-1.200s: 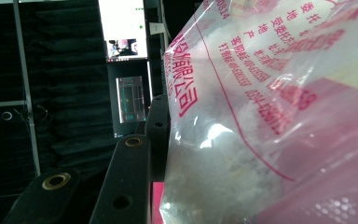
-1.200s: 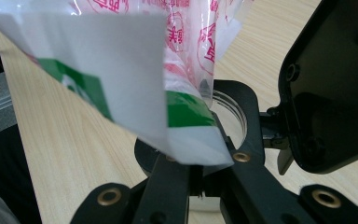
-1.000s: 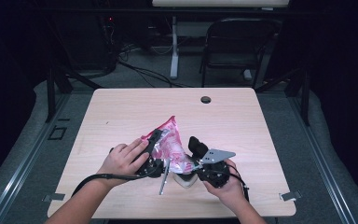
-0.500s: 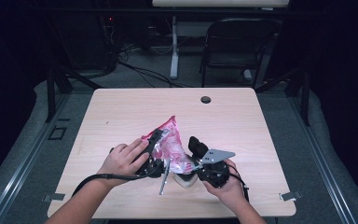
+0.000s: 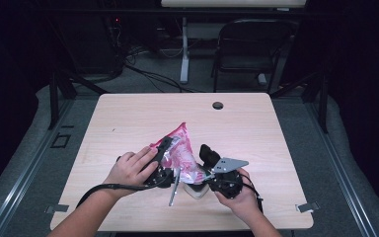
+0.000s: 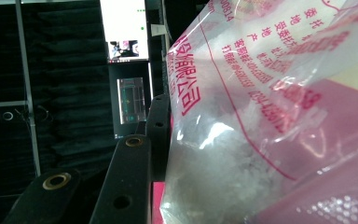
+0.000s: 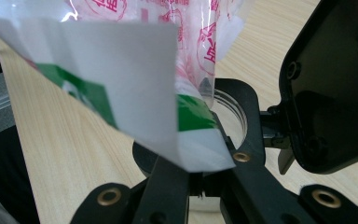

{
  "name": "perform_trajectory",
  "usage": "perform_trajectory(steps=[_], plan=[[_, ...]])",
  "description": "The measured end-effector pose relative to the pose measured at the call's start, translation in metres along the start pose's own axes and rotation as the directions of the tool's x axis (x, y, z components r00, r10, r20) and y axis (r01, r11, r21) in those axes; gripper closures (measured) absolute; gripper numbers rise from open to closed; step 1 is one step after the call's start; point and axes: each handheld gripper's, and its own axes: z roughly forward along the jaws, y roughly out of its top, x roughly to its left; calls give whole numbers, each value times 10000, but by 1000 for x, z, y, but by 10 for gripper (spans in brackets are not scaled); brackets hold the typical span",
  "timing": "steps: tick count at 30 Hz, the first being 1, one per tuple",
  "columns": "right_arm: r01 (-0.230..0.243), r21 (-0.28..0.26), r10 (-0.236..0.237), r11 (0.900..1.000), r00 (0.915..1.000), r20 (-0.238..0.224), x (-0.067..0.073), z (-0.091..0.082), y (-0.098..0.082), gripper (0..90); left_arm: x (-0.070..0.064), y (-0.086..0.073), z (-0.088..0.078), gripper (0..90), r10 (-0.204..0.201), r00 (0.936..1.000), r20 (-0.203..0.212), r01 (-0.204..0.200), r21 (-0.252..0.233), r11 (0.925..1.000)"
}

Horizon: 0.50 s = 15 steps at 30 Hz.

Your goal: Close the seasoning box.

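Between the closed jaws of the right gripper [image 5: 208, 157] a white-and-green paper slip [image 7: 121, 84] is pinched, just above a small clear jar [image 7: 223, 116] standing on the table [image 5: 276, 128]; the left gripper [image 5: 164, 148], jaws part closed, grips the pink-printed plastic bag [image 5: 180, 153] of white grains, tilted over the near middle of the table. I judge the step in hand to be pouring or funnelling the grains into the jar. Next, the bag's low corner needs lining up over the jar mouth, then slow tipping.

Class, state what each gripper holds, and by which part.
Left gripper grips the pink bag at its side; right gripper pinches its white-green corner.
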Motion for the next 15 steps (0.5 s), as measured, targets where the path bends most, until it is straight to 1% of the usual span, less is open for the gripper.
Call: perform_trajectory(steps=[1, 5, 7, 8, 10, 15], plan=[[2, 14, -2, 10000, 10000, 5, 0, 0, 0, 900, -1, 0, 0, 697, -23, 10000, 84, 22, 40, 10000], [-10, 54, 10, 10000, 10000, 3, 0, 1, -1, 900, -1, 1, 0, 695, -35, 10000, -1, 35, -44, 10000], [-12, 46, 12, 10000, 10000, 1, 0, 1, 0, 900, 0, 1, -1, 695, 40, 9999, -93, -41, -78, 10000], [-13, 40, 13, 10000, 10000, -27, 0, 1, 0, 900, 0, 1, -1, 695, -48, 10000, 2, 48, -45, 10000], [-7, 26, 7, 10000, 10000, -13, 0, 1, 0, 900, 1, 1, -1, 695, -47, 10000, 55, 47, -12, 10000], [-7, 32, 7, 10000, 10000, -33, 0, 1, 0, 900, 1, 1, -1, 695, -53, 10000, 40, 53, -27, 10000]])
